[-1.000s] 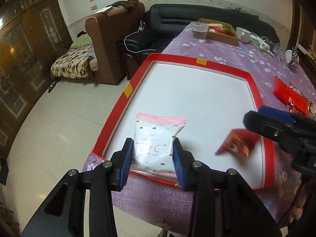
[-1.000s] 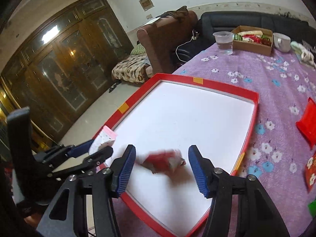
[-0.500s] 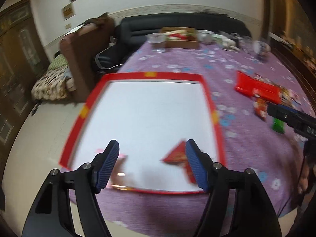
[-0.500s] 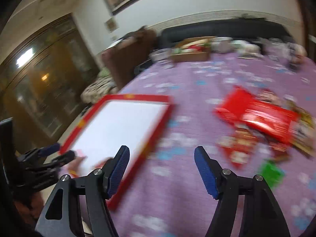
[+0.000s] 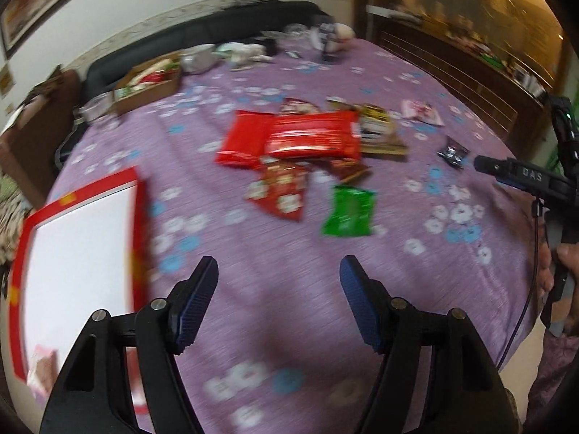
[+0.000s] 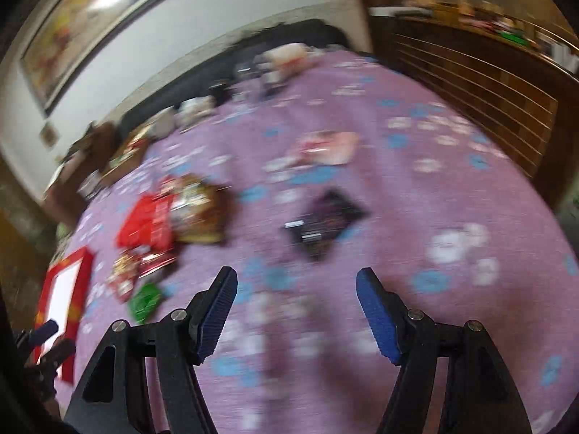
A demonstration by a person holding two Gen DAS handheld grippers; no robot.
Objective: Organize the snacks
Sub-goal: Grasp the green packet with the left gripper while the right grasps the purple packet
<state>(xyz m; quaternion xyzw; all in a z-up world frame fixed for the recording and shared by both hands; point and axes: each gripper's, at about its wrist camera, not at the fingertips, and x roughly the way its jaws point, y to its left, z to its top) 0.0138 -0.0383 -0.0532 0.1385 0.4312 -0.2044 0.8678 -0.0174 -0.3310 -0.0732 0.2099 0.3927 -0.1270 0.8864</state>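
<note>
One pink packet [image 5: 41, 370] in red tray [image 5: 143, 217] | cardboard box [image 5: 146, 88]: snacks

- The tablecloth [image 5: 416, 72] is purple with white and blue flowers.
- The tray [image 5: 139, 195] has a red rim and a white floor.
- One snack packet [image 5: 349, 211] is green, the big wrapper [image 5: 311, 139] red.
- The small packet [image 6: 325, 222] is black.
</note>
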